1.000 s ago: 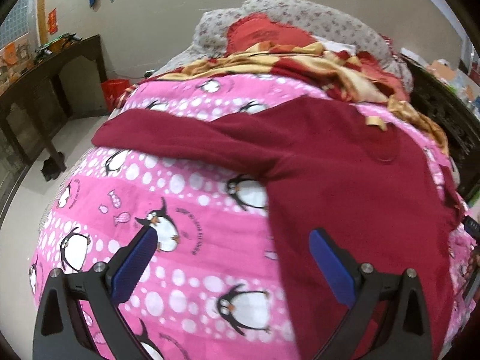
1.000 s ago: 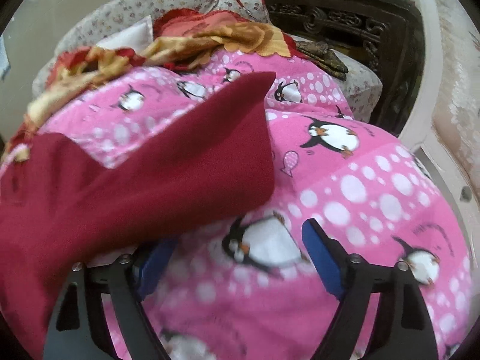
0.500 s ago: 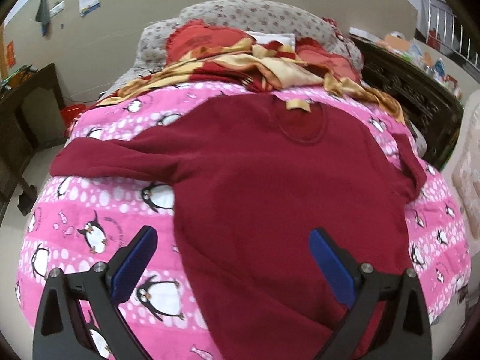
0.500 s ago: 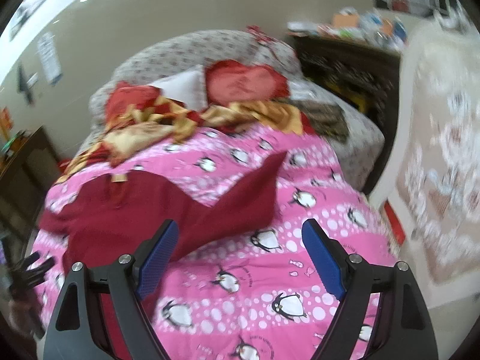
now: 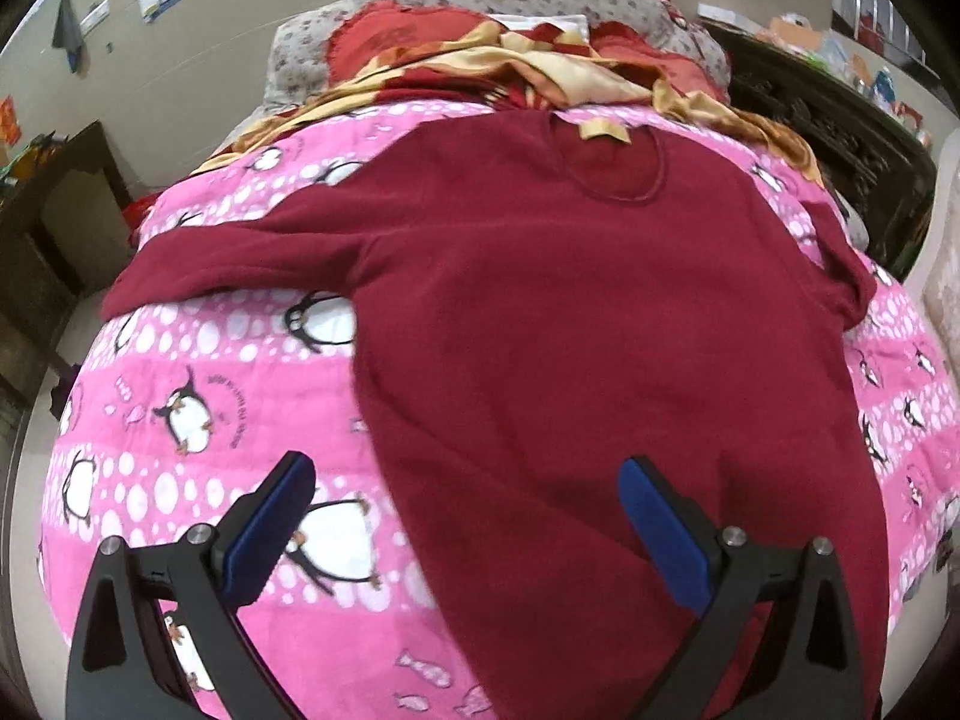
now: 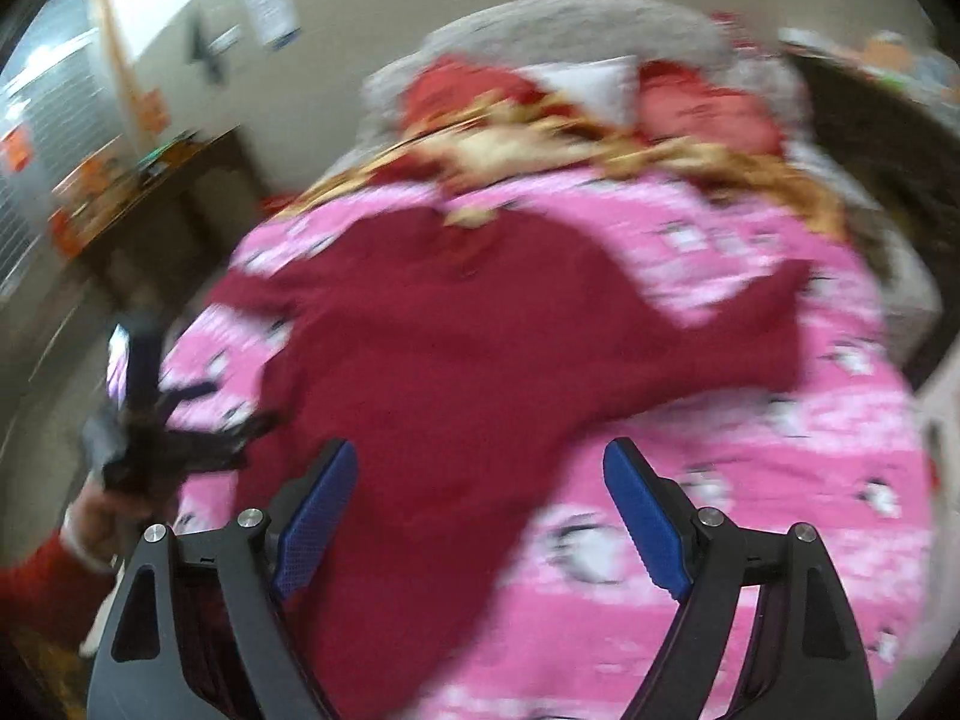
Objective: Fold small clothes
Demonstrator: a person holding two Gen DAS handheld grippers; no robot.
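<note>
Garment: a dark red sweater (image 5: pixel 576 324) lies flat on the pink penguin quilt (image 5: pixel 198 396), neckline and tan label (image 5: pixel 603 131) toward the head edge of the bed, hem toward the foot edge nearest the cameras.
Sleeves: 1 sleeve (image 5: pixel 234 264) stretches out toward the quilt's left edge; the other sleeve (image 6: pixel 738 336) angles toward the right edge, and in the left wrist view its end looks bunched.
Left gripper: the left gripper (image 5: pixel 465 531) hangs over the lower left side of the sweater, jaws spread wide with nothing between them, 1 blue pad over quilt and 1 over cloth.
Right gripper: the right gripper (image 6: pixel 480 516) is also spread apart and empty, above the sweater's lower body; this view is badly motion-blurred, so contact with the cloth cannot be judged.
Step in hand: likely choosing grasp points for the 1st fold, since nothing is folded yet.
How to do it well: take each sleeve near its cuff, pinching only the sweater's fabric and not the quilt beneath, then lay it straight across the chest.
Risk: the quilt is soft and puffy, so a deep pinch may drag it along and wrinkle the body panel.
Clutter: rumpled red-and-gold bedding (image 5: pixel 540 69) sits just beyond the collar; keep folds clear of it.
</note>
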